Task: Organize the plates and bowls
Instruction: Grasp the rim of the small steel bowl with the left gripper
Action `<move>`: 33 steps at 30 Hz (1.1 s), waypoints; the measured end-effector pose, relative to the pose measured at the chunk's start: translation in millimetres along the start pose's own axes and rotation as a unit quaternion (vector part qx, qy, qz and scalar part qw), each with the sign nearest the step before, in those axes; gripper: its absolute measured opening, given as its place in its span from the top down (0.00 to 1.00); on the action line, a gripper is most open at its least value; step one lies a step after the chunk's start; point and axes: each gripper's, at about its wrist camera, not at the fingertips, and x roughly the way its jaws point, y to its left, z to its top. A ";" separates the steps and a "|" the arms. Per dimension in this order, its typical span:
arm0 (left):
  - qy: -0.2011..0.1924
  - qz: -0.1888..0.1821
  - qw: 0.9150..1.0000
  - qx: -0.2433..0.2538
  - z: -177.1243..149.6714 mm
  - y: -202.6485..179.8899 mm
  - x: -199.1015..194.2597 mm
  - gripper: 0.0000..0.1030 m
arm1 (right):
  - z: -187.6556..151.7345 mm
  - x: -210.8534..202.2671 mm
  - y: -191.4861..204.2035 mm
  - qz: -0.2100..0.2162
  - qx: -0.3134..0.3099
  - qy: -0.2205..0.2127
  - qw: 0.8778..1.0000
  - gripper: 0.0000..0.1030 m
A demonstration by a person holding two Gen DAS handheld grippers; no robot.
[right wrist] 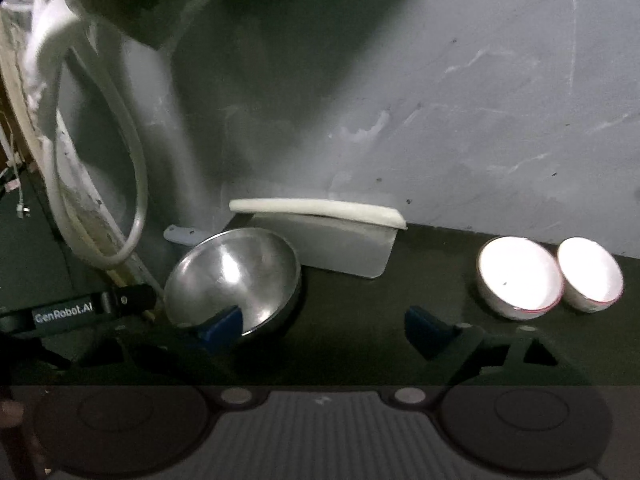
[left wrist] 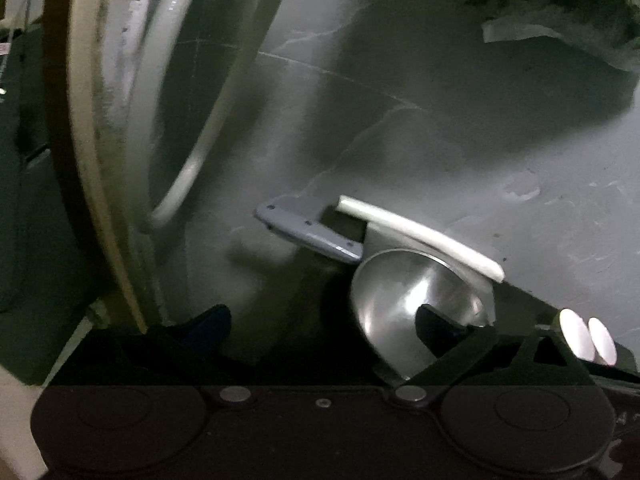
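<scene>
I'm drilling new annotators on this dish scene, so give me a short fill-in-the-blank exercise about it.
1. The number of white bowls standing side by side is ____.
2. The big bowl by the white tray is made of ____.
3. Both claws, left and right, have their jaws ____.

Missing words: two; metal; open

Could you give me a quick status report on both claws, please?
Both claws open: left claw, right claw. Steel bowl ungrasped on the counter. Two white bowls right. White tray behind.
</scene>
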 end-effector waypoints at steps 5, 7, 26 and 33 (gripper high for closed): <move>0.004 -0.024 1.000 0.003 5.6 2.8 7.7 0.27 | 4.8 19.5 10.5 0.015 0.020 0.019 0.999 0.16; 0.008 -0.030 0.999 0.004 8.4 3.8 11.8 0.36 | 6.5 24.8 13.7 0.013 0.020 0.027 0.999 0.19; 0.077 -0.072 0.994 0.029 7.2 -4.1 42.0 0.82 | 10.5 63.4 22.2 0.006 0.051 0.064 0.997 0.65; 0.069 -0.084 0.993 0.035 3.7 -13.8 26.3 0.83 | 6.8 59.2 18.7 0.018 0.057 0.060 0.996 0.78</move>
